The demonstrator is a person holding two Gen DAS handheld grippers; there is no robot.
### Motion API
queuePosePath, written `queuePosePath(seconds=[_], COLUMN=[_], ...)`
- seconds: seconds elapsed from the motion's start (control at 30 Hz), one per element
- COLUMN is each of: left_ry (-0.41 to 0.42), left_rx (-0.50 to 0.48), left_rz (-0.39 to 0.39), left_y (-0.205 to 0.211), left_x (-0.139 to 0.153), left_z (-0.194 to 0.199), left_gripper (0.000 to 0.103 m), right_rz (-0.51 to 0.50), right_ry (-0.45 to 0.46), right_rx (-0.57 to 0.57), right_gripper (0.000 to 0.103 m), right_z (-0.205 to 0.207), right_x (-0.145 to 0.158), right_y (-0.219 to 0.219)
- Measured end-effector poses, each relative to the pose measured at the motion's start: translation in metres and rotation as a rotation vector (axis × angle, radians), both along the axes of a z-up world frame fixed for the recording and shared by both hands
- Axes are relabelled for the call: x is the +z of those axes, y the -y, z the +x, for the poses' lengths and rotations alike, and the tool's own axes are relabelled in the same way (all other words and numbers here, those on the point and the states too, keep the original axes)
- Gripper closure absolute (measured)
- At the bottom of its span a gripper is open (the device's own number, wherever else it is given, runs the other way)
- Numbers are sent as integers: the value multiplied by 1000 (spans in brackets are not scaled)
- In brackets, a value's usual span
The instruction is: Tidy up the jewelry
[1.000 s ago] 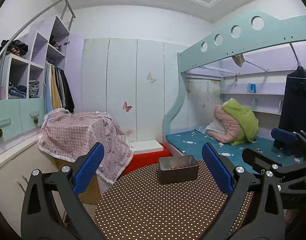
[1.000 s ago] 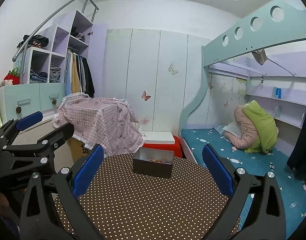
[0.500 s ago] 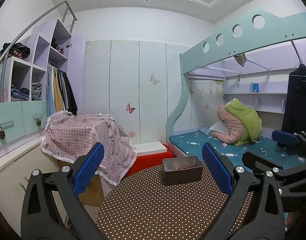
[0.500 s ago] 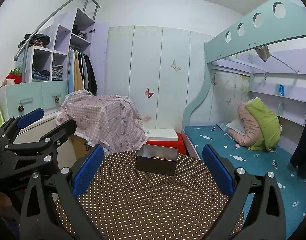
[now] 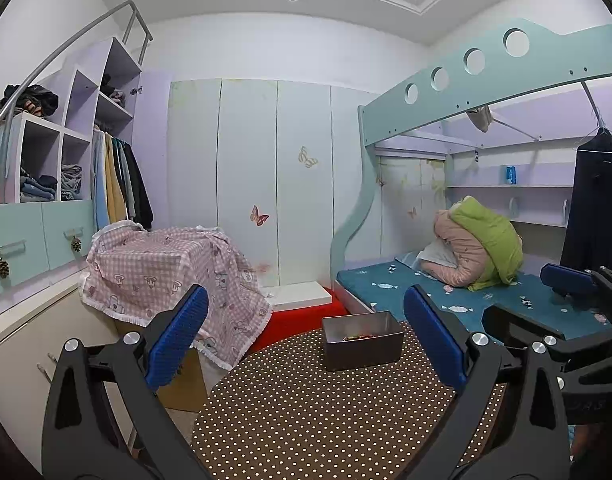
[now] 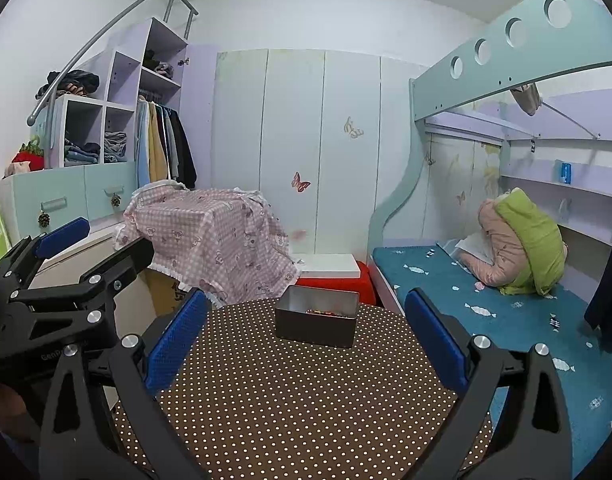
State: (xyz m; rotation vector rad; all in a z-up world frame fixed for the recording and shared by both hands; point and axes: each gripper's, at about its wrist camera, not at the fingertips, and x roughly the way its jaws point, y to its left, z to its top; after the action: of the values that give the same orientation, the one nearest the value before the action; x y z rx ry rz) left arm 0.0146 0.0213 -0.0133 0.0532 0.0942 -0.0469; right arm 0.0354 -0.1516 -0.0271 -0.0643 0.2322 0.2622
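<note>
A grey metal tin (image 5: 363, 340) (image 6: 317, 315) stands at the far edge of a round table with a brown polka-dot cloth (image 5: 306, 412) (image 6: 298, 400). Small colourful jewelry (image 5: 359, 337) (image 6: 325, 312) lies inside it. My left gripper (image 5: 306, 344) hangs open above the table's near left side, nothing between its blue pads. My right gripper (image 6: 302, 344) is open too, empty, above the near side, well short of the tin. Each gripper shows at the edge of the other's view.
A box draped in pink checked cloth (image 5: 166, 272) stands left of the table. A red and white step (image 6: 329, 270) sits behind it. A bunk bed with a teal mattress (image 6: 485, 304) and bundled bedding (image 6: 521, 240) fills the right. Shelves and hanging clothes (image 5: 118, 184) line the left wall.
Both views have shifted slightly: the tin and table sit a little further right in each frame than a second ago. Both grippers stay open and empty.
</note>
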Motion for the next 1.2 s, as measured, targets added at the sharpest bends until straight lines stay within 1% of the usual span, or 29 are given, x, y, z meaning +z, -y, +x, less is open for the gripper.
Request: queuePosePath(seconds=[1.2], left_ry=[-1], left_rx=[1], left_rz=[4], left_y=[-1], left_x=[-3], left_z=[-1], left_gripper=[5], right_rz=[17], right_ry=[-19], right_rx=[4], right_gripper=[8], right_z=[0], right_x=[-3], right_y=[0])
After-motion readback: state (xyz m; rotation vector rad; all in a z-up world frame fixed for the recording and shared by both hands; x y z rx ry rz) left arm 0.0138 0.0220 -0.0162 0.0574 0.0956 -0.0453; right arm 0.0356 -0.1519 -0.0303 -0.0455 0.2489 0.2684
